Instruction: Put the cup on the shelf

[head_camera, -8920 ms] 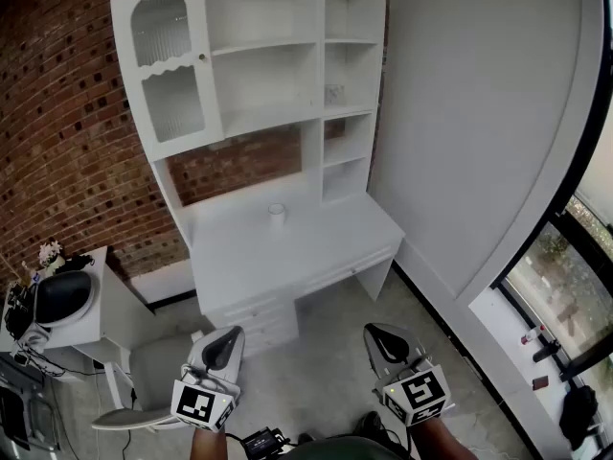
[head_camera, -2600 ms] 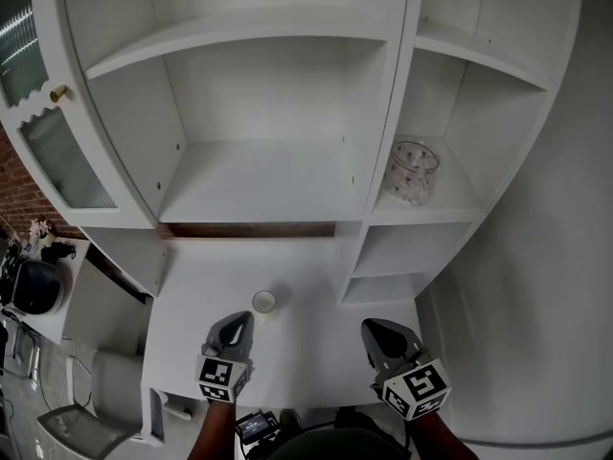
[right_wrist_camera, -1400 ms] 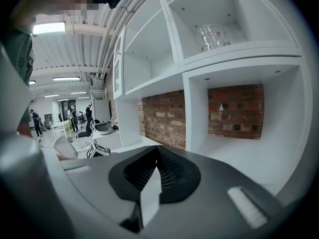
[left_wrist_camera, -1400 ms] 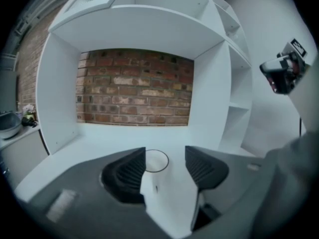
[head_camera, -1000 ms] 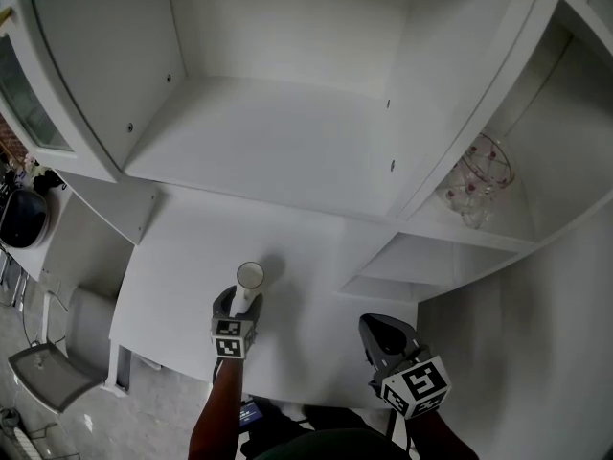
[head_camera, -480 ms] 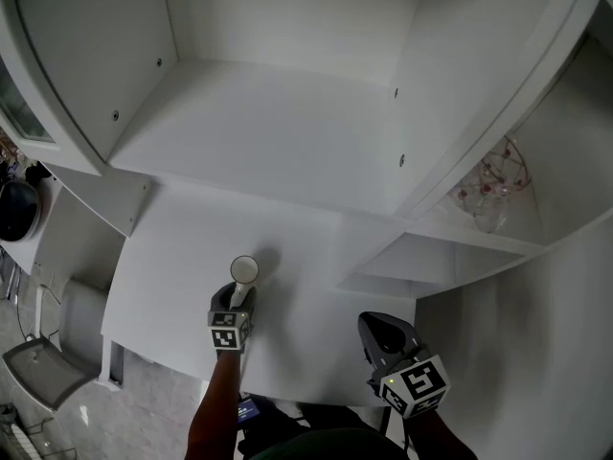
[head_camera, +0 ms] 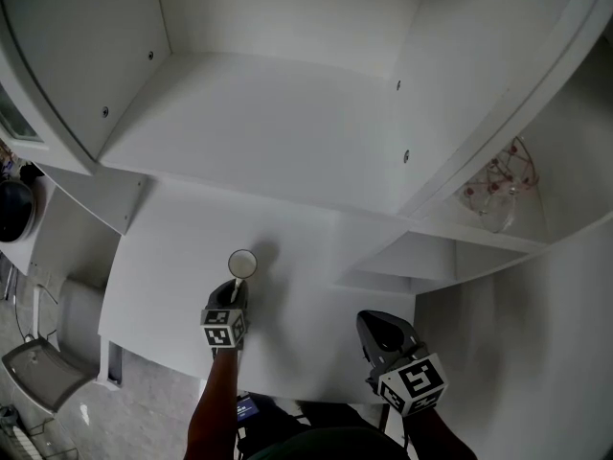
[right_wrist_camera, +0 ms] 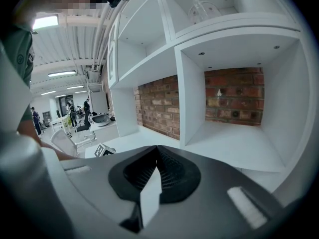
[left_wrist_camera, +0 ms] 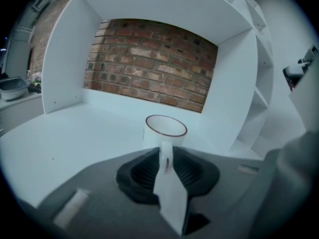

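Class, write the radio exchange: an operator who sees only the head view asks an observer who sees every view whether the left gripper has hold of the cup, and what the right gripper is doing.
Operator: From above, the left gripper covers the near side of the cup. Has it caught anything?
Observer: Yes. In the left gripper view its fingers have just been closing and now pinch the handle of the cup.
Operator: The right gripper points away from the cup. Is it holding something?
Observer: No. The right gripper view shows its fingers together, with nothing between them.
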The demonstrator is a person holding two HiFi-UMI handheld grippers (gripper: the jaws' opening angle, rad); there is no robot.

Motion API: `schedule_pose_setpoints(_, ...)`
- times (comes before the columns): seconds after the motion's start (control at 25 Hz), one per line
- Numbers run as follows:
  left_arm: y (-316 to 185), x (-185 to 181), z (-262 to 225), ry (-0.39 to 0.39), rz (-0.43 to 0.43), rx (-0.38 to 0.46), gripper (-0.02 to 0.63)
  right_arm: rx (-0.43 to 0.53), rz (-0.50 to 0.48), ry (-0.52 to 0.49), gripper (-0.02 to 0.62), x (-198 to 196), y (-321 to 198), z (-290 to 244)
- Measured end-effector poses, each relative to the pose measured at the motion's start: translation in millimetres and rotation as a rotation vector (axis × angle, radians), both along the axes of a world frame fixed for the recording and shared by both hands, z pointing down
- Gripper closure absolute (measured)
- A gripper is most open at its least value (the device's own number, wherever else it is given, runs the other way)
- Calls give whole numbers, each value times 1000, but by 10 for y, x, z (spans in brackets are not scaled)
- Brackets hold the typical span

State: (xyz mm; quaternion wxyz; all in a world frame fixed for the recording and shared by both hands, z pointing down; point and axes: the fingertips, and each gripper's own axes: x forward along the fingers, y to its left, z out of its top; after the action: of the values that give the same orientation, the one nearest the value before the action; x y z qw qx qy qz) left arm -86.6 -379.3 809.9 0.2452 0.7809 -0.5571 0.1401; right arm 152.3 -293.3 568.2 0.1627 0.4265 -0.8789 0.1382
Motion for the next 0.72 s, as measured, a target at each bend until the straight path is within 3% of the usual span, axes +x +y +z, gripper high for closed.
schedule_pose_setpoints(0.72, -2, -71, -160, 20, 43, 29, 538, -18, 1, 15, 589, -64, 28, 62)
